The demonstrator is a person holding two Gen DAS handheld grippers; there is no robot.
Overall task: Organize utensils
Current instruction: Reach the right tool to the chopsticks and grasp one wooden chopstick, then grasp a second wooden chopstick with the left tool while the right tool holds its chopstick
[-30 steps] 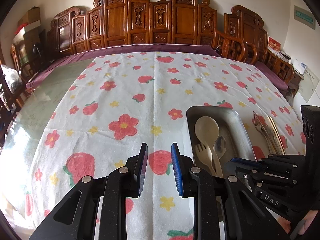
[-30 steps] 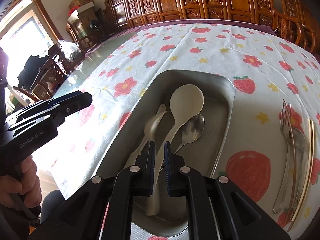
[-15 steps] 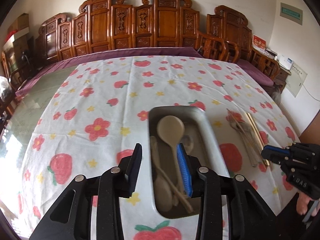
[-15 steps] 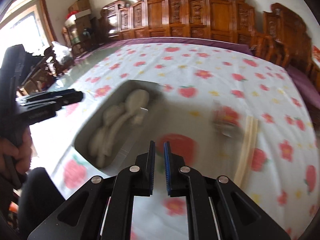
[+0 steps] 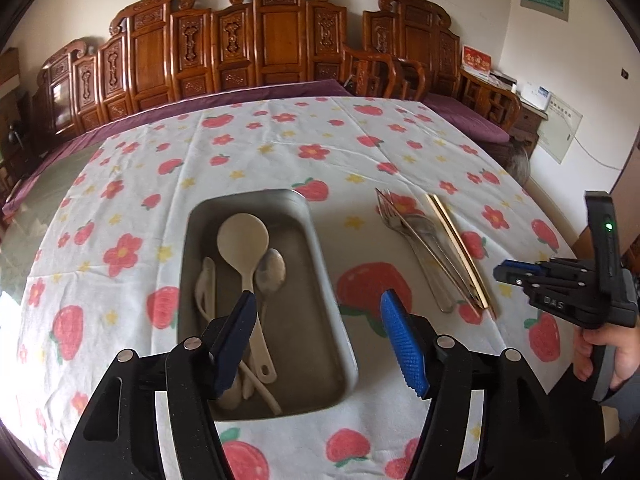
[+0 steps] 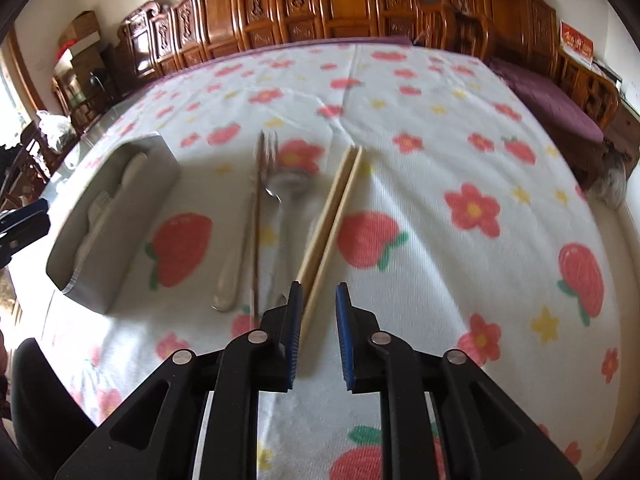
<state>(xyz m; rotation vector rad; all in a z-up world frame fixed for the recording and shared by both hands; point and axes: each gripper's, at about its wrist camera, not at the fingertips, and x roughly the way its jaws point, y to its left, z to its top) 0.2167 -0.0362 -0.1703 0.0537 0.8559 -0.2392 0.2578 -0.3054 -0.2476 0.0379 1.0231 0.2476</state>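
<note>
A steel tray (image 5: 320, 248) on the flowered tablecloth holds a cream ladle (image 5: 244, 240), a metal spoon (image 5: 272, 272) and pale plastic cutlery (image 5: 206, 284). To its right on the cloth lie metal forks (image 5: 412, 232) and gold chopsticks (image 5: 456, 240). My left gripper (image 5: 318, 340) is wide open and empty above the tray's near end. My right gripper (image 6: 318, 320) is open and empty, just over the near ends of the chopsticks (image 6: 332, 208), with the forks (image 6: 260, 200) to their left and the tray (image 6: 116, 208) at far left. It also shows in the left wrist view (image 5: 508, 270).
The tablecloth (image 5: 280, 152) covers a large table with a purple edge. Carved wooden chairs (image 5: 276, 40) line the far side. A purple-cushioned bench (image 6: 552, 96) stands at the right.
My left gripper has opened wide and shifted right over the tray. My right gripper has swung right from the tray to the chopsticks and opened a little.
</note>
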